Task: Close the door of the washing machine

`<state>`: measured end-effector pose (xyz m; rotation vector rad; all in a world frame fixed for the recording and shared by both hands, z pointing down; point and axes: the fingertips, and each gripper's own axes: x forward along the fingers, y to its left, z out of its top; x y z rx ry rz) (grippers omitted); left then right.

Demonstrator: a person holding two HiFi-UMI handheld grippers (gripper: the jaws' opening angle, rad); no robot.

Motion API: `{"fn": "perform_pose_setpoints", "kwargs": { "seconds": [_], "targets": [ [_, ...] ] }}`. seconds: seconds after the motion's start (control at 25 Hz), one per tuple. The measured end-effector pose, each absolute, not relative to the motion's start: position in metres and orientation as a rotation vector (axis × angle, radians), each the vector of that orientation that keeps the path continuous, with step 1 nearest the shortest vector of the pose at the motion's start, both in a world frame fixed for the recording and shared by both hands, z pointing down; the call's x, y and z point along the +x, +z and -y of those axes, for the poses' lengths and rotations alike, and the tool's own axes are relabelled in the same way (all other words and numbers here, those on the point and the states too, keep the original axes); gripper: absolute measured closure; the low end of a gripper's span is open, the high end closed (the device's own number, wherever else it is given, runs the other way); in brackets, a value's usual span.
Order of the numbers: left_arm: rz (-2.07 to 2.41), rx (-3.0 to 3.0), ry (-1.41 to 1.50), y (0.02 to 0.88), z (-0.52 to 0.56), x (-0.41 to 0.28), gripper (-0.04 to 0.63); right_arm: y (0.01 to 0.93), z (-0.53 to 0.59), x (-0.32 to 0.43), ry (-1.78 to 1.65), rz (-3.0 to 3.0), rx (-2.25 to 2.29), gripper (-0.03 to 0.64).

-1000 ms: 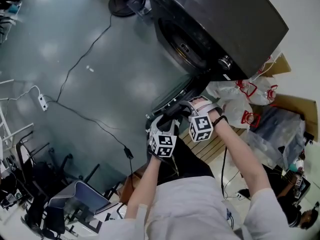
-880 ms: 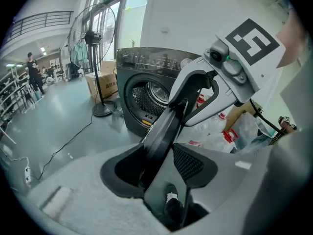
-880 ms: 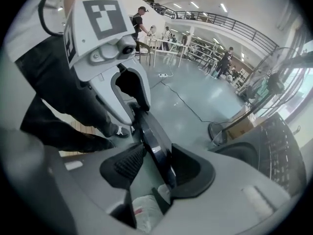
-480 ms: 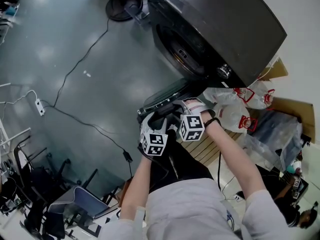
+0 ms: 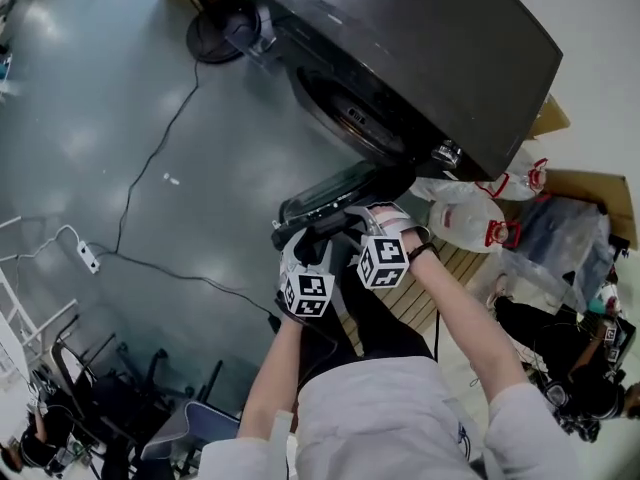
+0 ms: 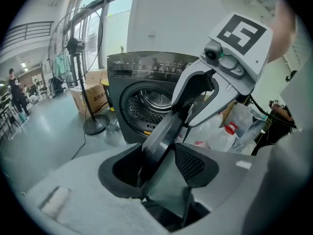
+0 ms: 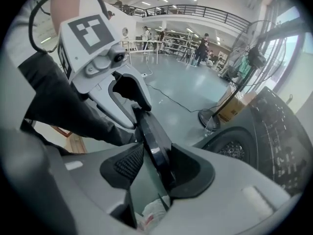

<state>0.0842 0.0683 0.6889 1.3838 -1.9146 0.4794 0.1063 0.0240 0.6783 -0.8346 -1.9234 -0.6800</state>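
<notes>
- Below the person's arms lies a glossy grey floor (image 5: pixel 120 118). Pale wooden slats (image 5: pixel 420 293) lie close by at the right, with white plastic bags with red handles (image 5: pixel 470 218) beyond them.
- A thin black cable (image 5: pixel 160 138) runs across the floor from a white power strip (image 5: pixel 88 258) towards the round black base of a pedestal fan (image 5: pixel 220 28). That base sits beside the dark grey front-loading washing machine (image 5: pixel 420 58).
- Only the left gripper view shows the open steel drum of the machine (image 6: pixel 146 97). Left of it are brown cardboard boxes (image 6: pixel 90 97) and tall windows behind the fan's cage (image 6: pixel 73 48).
- Only the right gripper view shows a wide hall with a railed upper gallery (image 7: pixel 195 9) and distant people (image 7: pixel 200 50).
- The machine's round dark door (image 5: pixel 335 193) stands swung out, well away from the drum opening, with both grippers on its near edge.
- The left gripper (image 5: pixel 305 236) has just been opening its jaws. The door's rim (image 6: pixel 161 141) stands between them, leaning on one jaw and clear of the meshed pad (image 6: pixel 190 163).
- The right gripper (image 5: pixel 352 218) is spread wide too. The rim (image 7: pixel 154 141) lies against one jaw, apart from the other pad (image 7: pixel 128 165).
</notes>
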Motion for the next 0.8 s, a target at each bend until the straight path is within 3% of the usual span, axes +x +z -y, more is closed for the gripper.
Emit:
{"fn": "perform_pose_setpoints", "kwargs": {
  "seconds": [0.8],
  "targets": [
    [1.614, 1.773, 0.581, 0.685, -0.027, -0.006, 0.392, 0.683, 0.006, 0.033, -0.446, 1.888, -0.498, 0.442]
  ]
}}
